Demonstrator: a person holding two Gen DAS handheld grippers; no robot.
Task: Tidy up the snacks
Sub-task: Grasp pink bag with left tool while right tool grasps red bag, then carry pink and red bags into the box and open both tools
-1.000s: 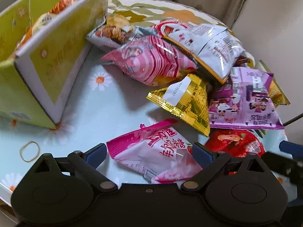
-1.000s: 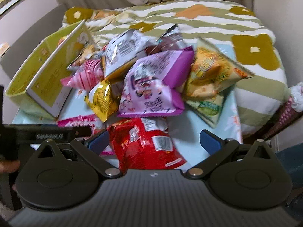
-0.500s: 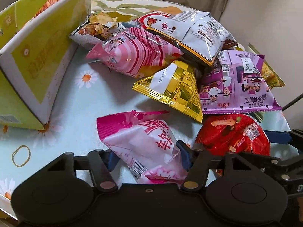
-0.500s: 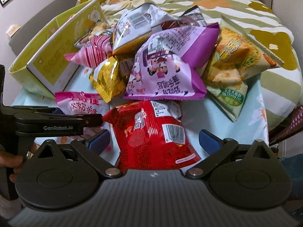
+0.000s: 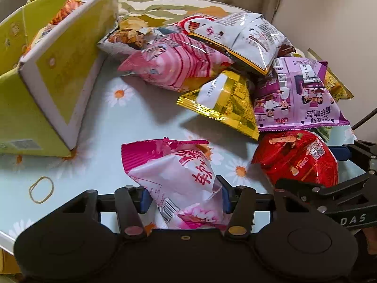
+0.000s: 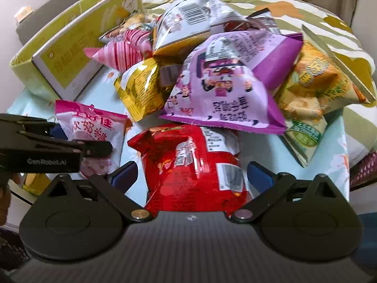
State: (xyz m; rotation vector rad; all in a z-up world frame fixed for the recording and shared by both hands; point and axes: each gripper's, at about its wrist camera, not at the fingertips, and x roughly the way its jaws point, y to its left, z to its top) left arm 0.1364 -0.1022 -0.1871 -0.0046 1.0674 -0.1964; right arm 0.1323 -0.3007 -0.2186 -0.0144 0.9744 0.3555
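My left gripper is shut on the pink-and-white snack bag at the near edge of the daisy tablecloth; the bag also shows in the right wrist view. My right gripper is open with its fingers on either side of the red snack bag, which also shows in the left wrist view. A yellow-green cardboard box with snacks inside stands at the left.
A pile of bags lies behind: purple, gold, pink striped, white, orange-green. A rubber band lies on the cloth. A striped cushion is behind.
My left gripper's fingers have closed on the pink-and-white bag. My right gripper has moved forward around the red bag, still open.
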